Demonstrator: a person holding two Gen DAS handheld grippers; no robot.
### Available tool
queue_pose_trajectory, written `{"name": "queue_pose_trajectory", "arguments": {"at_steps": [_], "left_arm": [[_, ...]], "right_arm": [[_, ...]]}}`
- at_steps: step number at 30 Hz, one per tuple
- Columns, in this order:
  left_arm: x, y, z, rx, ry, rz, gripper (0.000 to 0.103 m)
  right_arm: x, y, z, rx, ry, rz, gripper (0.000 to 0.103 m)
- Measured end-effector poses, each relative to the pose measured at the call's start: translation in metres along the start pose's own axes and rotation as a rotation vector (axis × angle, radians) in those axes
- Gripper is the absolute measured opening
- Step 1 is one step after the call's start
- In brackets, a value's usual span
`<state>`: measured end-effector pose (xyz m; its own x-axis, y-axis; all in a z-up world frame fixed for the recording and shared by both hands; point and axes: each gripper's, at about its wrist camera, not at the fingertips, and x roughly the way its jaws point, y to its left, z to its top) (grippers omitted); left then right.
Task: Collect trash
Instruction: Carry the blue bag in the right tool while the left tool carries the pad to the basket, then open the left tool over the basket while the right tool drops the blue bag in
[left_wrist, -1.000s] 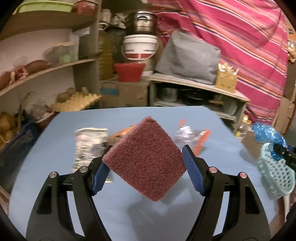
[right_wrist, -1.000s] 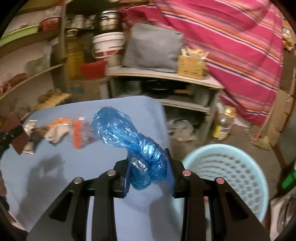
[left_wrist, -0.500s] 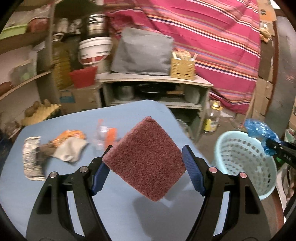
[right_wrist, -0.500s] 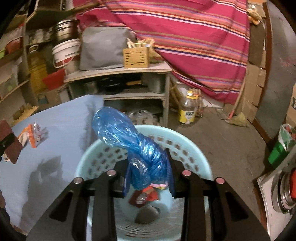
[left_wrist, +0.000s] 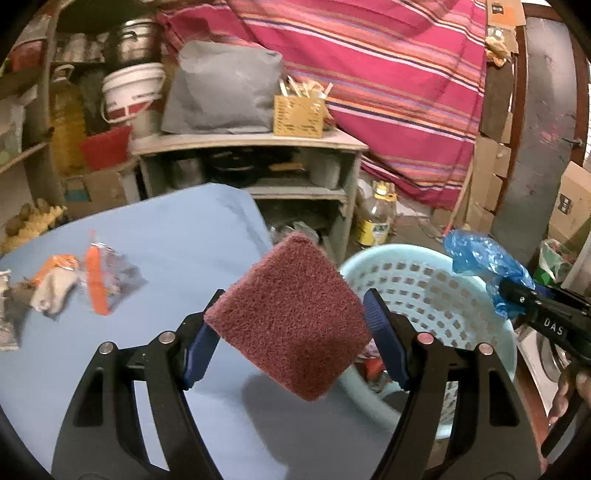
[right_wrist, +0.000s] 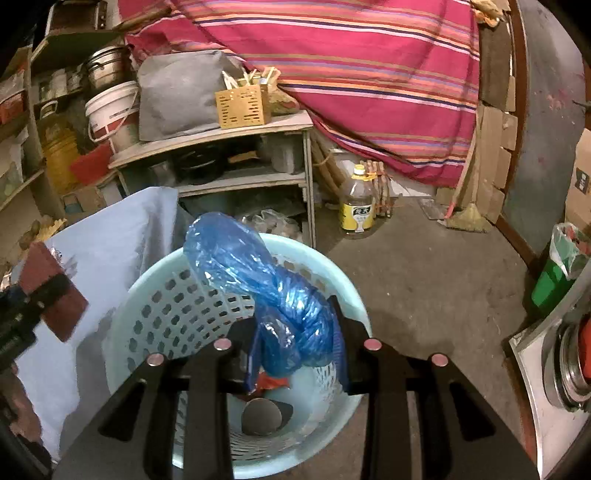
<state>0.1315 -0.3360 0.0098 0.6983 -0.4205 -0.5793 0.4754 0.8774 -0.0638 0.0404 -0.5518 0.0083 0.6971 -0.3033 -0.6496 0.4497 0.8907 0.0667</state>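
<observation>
Some wrappers (left_wrist: 74, 280) lie blurry on the blue table (left_wrist: 166, 236). The left claw (left_wrist: 291, 332) squeezes a red scrub pad (left_wrist: 291, 317), hiding part of the basket (left_wrist: 424, 280). The right claw (right_wrist: 295, 347) pinches a blue bag (right_wrist: 258, 280) above that basket, hiding trash inside.

A cluttered home storeroom: shelves (right_wrist: 207, 144) crowded with pots, a white bucket (right_wrist: 110, 114), an oil bottle (right_wrist: 356, 206) and stacked cardboard boxes (left_wrist: 491, 166) on a concrete floor.
</observation>
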Motion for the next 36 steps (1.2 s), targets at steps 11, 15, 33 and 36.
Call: {"name": "queue_pose_trajectory", "arguments": {"at_steps": [11,15,33,36], "left_arm": [[0.037,-0.048,0.001,0.038,0.045,-0.066,0.073],[0.043,-0.052,0.006,0.034,0.053,-0.094,0.074],[-0.008,0.008,0.011,-0.01,-0.022,0.0,0.097],[-0.024,0.036,0.009,-0.023,-0.036,0.055,0.097]], "right_arm": [[0.019,-0.014,-0.004,0.056,0.044,0.03,0.032],[0.025,-0.02,-0.003,0.088,0.054,0.029,0.032],[0.025,0.012,-0.001,0.06,0.065,0.036,0.064],[0.025,0.023,-0.002,0.038,0.07,0.023,0.072]]}}
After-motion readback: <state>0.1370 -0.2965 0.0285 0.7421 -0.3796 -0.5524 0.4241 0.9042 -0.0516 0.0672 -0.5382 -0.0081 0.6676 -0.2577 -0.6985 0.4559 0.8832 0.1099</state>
